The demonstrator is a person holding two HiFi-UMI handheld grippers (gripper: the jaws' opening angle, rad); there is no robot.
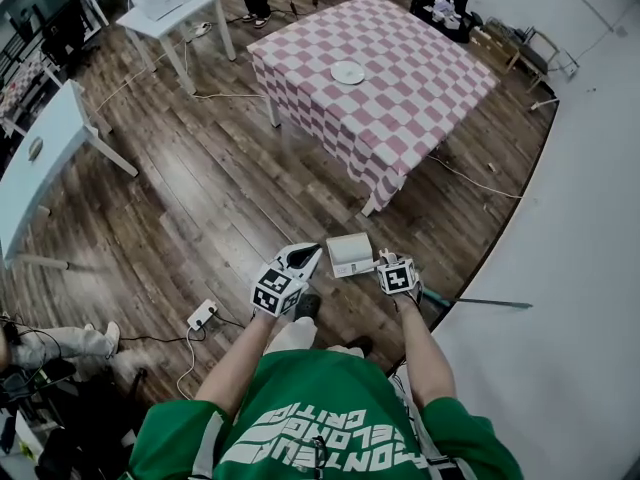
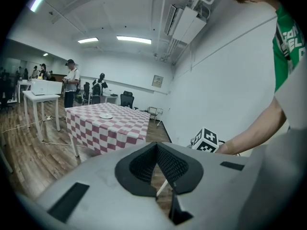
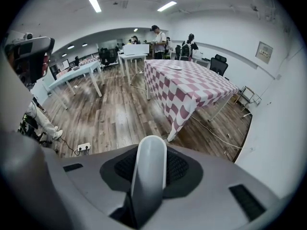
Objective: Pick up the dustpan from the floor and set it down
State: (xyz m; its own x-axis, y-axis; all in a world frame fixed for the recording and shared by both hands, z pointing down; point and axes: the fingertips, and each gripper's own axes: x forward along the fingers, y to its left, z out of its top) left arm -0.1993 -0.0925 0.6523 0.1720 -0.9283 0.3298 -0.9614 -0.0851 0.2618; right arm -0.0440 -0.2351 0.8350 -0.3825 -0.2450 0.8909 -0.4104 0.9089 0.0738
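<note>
Dustpan (image 1: 350, 255) clamped by its handle in the right tool (image 1: 386, 264), down by the wooden floor (image 1: 200, 208); contact with the boards is unclear.
Left tool (image 1: 305, 258) sits just beside the pan, jaws drawn together at the tips. Bare boards lie open ahead and leftward. The white wall (image 1: 580, 268) crowds the right side, with a thin pole (image 1: 480, 303) at its foot. The checked tabletop (image 1: 400, 98), carrying a plate (image 1: 347, 72), stands near ahead. A power strip (image 1: 202, 314) lies left.

A white plate (image 1: 347, 72) sits near the middle of the checkered table (image 1: 420, 98); a white power strip (image 1: 202, 314) lies on the wooden floor (image 1: 220, 198)
</note>
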